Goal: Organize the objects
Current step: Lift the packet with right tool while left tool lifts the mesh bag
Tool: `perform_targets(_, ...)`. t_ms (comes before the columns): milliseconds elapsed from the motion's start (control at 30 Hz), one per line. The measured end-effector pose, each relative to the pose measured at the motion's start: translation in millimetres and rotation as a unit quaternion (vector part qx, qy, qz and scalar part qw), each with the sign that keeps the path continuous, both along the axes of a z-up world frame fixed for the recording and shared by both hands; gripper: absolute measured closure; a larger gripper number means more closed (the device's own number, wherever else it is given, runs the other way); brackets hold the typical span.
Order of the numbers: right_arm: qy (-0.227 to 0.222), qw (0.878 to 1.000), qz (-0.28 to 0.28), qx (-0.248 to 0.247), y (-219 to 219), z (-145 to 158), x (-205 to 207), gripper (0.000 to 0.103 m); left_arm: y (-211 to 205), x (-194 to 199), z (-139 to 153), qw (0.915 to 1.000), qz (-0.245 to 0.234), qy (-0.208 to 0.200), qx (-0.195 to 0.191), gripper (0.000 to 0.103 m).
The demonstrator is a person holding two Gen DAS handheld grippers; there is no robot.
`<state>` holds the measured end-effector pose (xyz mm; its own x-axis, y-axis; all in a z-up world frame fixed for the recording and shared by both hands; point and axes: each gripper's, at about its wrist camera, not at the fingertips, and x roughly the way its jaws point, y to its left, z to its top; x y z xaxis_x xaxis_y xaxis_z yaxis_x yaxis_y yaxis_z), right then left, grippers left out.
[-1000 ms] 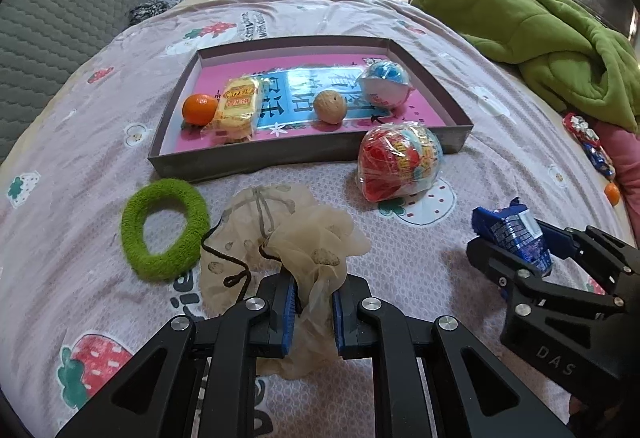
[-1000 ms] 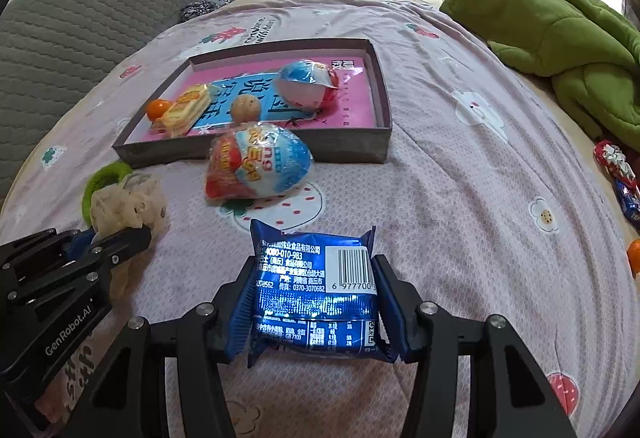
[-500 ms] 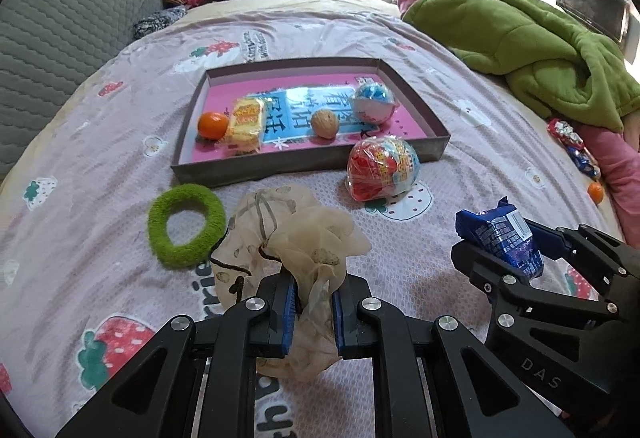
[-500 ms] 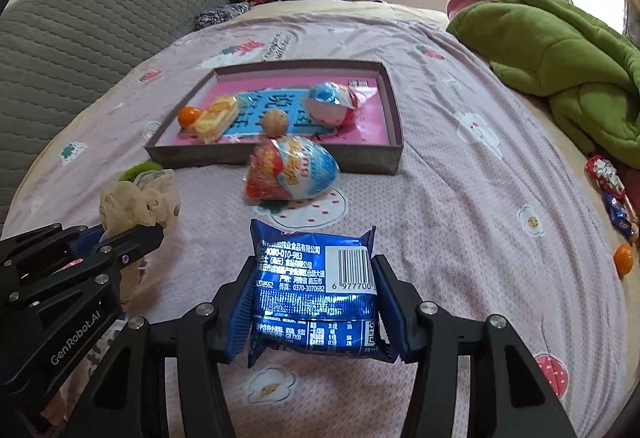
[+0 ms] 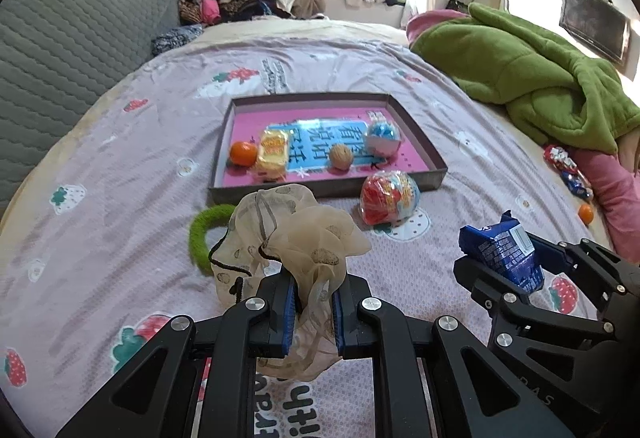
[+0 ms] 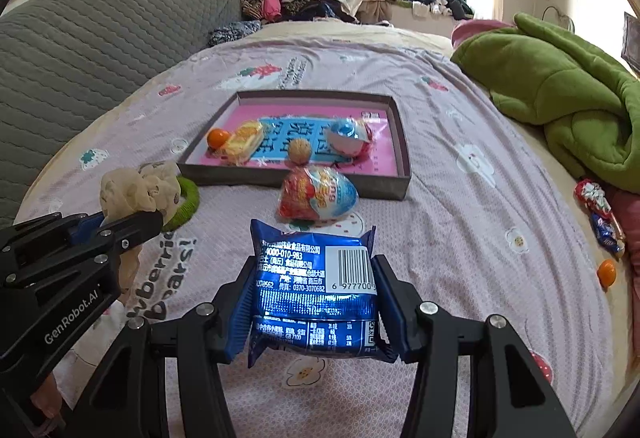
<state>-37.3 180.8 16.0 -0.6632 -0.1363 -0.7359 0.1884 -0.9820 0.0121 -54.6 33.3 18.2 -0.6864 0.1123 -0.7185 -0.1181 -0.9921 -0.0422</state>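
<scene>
Blue snack packet (image 6: 316,290) pinched across its width between the pads of the right gripper (image 6: 314,302), lifted off the bedsheet (image 6: 460,238) (barcode facing the camera). Beige gauze pouch (image 5: 296,242) bunched and clamped in the left gripper (image 5: 314,308), jaws pressed nearly together on the thin fabric, also raised. Just beyond the pouch, green fuzzy ring (image 5: 200,234) flat on the sheet. Red-and-blue wrapped egg (image 6: 318,195) lying just outside the near wall of the tray (image 6: 402,141). Inside the tray: small orange (image 6: 218,137), yellow wrapped cake (image 6: 244,139), walnut (image 6: 300,150), second wrapped egg (image 6: 348,135). Green blanket (image 6: 560,93) heaped off to the right.
</scene>
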Motion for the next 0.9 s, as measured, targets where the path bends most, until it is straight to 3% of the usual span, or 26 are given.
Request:
perform_targets(367, 0.029, 1.0, 0.004, 0.001, -8, 20, 7, 0.048, -6, 8, 17, 0.9992, 0.014, 0.032, -0.02, 0.088)
perform_targets(900, 0.045, 0.999, 0.009, -0.006, -10, 26, 9, 0.048, -26, 11, 28, 0.9984, 0.028, 0.049, -0.008, 0.088)
